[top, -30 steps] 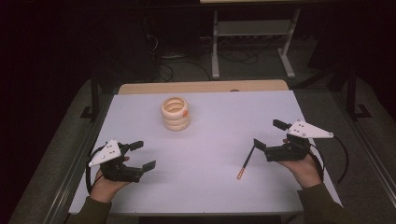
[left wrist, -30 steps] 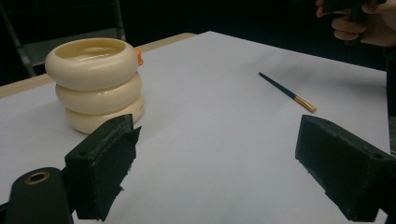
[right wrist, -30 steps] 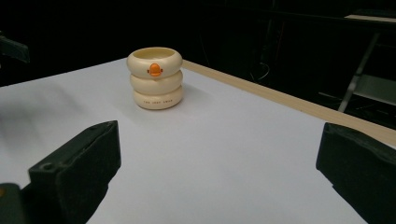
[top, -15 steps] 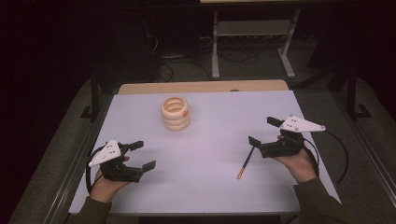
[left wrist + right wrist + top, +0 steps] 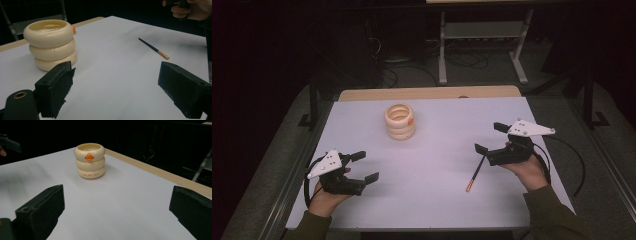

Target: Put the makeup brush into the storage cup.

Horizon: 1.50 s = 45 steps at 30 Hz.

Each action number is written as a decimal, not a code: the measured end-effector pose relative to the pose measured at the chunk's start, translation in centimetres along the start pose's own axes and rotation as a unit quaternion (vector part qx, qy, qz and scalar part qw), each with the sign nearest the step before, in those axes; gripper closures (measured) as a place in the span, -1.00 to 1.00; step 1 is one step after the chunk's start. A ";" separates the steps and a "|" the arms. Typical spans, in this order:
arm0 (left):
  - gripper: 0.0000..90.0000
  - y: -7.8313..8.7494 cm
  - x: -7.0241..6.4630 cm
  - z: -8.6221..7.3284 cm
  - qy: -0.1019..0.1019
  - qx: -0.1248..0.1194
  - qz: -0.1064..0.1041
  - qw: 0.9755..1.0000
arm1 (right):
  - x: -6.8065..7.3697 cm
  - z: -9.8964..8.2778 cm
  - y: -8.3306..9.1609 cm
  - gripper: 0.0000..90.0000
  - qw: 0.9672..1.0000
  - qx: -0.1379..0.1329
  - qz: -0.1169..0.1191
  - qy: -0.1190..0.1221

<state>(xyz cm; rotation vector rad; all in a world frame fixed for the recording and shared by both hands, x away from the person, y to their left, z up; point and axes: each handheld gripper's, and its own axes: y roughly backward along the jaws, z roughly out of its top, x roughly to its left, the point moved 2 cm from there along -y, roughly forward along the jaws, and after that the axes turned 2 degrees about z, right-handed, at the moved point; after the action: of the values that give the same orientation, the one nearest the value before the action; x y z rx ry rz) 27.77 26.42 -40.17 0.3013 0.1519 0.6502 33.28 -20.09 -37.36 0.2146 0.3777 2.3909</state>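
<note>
Gaping wide and empty, right hand-held gripper [image 5: 490, 138] just above the pencil [image 5: 475, 173].

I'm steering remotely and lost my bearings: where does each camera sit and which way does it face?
High view: above the person's side, looking forward and down; both hands, left gripper and right gripper show.
Left gripper view: rides that gripper, open jaws toward the holder and chopstick.
Right gripper view: open jaws facing the holder's duck bill.
All share the holder.
</note>
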 end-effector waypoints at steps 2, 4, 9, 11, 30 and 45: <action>-0.74 0.0 0.0 0.0 0.000 0.000 0.000 1.000 | 0.0 0.1 -0.1 -1.00 1.000 0.001 0.000 0.000; -0.74 0.0 0.0 0.0 -0.001 0.000 -0.001 1.000 | -0.1 0.2 -0.2 -1.00 1.000 0.008 0.005 0.000; -0.74 0.0 0.0 0.0 -0.002 0.000 -0.002 1.000 | -0.2 0.4 -0.6 -1.00 1.000 0.024 0.012 -0.001; -0.74 0.0 0.0 0.0 -0.003 0.000 -0.002 1.000 | -0.2 0.5 -0.7 -1.00 1.000 0.027 0.013 0.002; -0.74 0.0 0.0 0.0 0.000 0.001 -0.002 1.000 | -0.5 1.2 -1.3 -1.00 0.996 0.085 0.032 0.027; -0.74 -0.1 0.0 -0.1 0.002 0.001 -0.002 1.000 | -0.7 0.9 -1.9 -1.00 0.987 0.149 0.049 0.045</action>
<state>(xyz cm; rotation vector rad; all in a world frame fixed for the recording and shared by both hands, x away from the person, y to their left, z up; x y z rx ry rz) 27.78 26.35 -40.26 0.3016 0.1573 0.6463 35.24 -18.98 -37.15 0.2654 0.7855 2.4374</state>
